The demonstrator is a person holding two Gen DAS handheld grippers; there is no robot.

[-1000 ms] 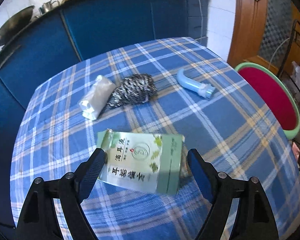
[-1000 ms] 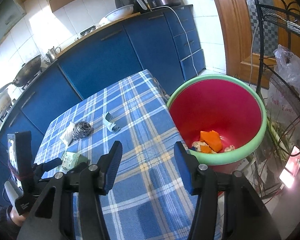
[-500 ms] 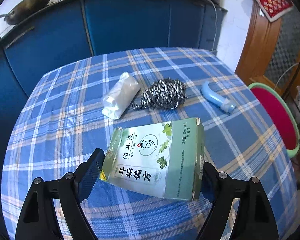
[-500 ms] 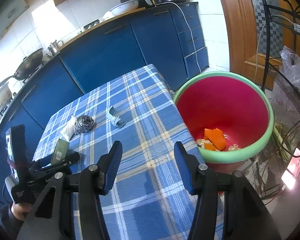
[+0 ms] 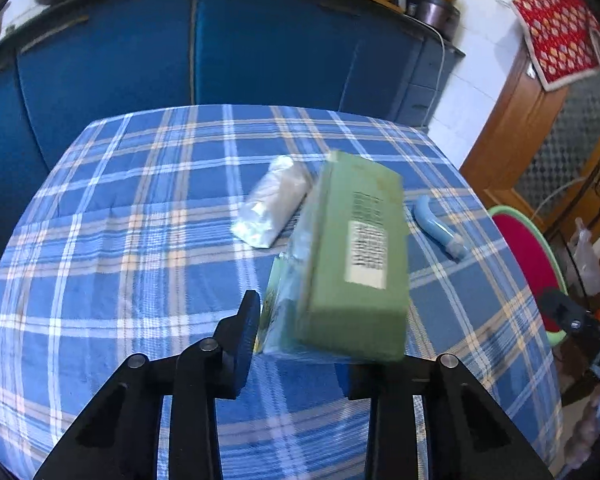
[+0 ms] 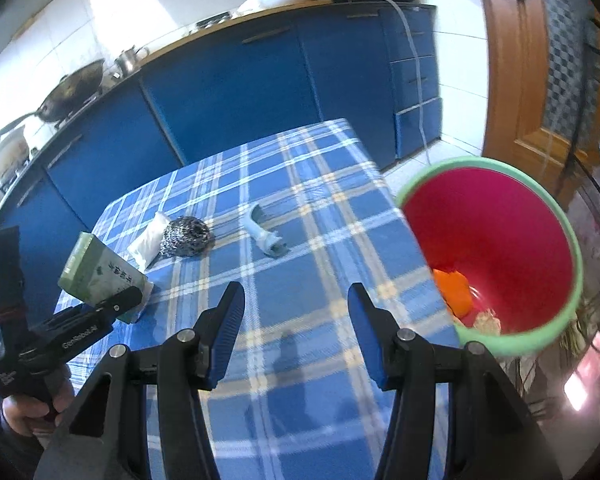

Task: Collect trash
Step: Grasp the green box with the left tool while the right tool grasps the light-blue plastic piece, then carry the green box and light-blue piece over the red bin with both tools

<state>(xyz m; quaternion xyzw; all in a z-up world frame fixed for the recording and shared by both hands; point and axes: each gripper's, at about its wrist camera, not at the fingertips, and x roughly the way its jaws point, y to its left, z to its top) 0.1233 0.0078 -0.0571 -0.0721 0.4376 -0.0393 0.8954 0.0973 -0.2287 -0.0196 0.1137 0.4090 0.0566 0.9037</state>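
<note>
My left gripper (image 5: 300,332) has a green medicine box (image 5: 352,256) between its jaws, which are closing, and the pads press on it. The box is tilted up on edge; the right wrist view shows the box (image 6: 100,276) raised off the blue plaid table (image 6: 320,184). A white packet (image 5: 272,208) and a light blue curved plastic piece (image 5: 440,228) lie beyond it. The steel scourer (image 6: 186,236) beside the packet is hidden behind the box in the left wrist view. My right gripper (image 6: 296,300) hangs open and empty over the table's near right part.
A red bin with a green rim (image 6: 576,264) stands off the table's right edge, with orange peel (image 6: 454,292) inside. Blue cabinets (image 6: 260,80) run behind the table. A wooden door (image 6: 512,80) is at the far right. A hand (image 6: 20,416) holds the left gripper.
The left jaws went from wide around the flat-lying box to closed on it, and the box tipped up on edge and rose. The right gripper swung left over the table.
</note>
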